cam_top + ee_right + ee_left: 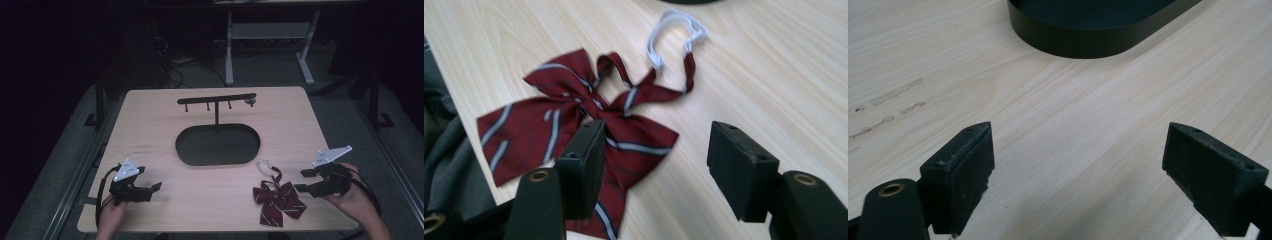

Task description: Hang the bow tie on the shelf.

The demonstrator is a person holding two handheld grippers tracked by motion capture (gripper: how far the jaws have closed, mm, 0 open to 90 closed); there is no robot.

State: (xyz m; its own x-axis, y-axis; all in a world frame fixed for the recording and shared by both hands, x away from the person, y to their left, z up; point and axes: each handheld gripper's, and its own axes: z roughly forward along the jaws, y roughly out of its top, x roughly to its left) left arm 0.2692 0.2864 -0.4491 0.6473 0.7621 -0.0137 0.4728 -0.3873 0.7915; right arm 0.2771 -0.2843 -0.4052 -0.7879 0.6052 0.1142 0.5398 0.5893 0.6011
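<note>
A dark red striped bow tie (276, 199) with a white elastic loop (264, 165) lies near the table's front right. In the right gripper view the bow tie (574, 120) spreads just ahead of the jaws, its loop (674, 35) farther off. My right gripper (304, 180) hovers open just right of the tie, nothing between its fingers; it also appears as right gripper (656, 150). My left gripper (149, 191) rests open at the front left over bare wood, seen closer as left gripper (1078, 165). A black oval tray (218, 145) with a hook stand (216, 101) sits mid-table.
The oval tray's wall (1083, 42) lies ahead of the left jaws. Faint scuff marks (893, 97) show on the wood. A small pale object (251, 101) hangs at the stand's right end. Beyond the table stand desk legs (229, 47) and cables.
</note>
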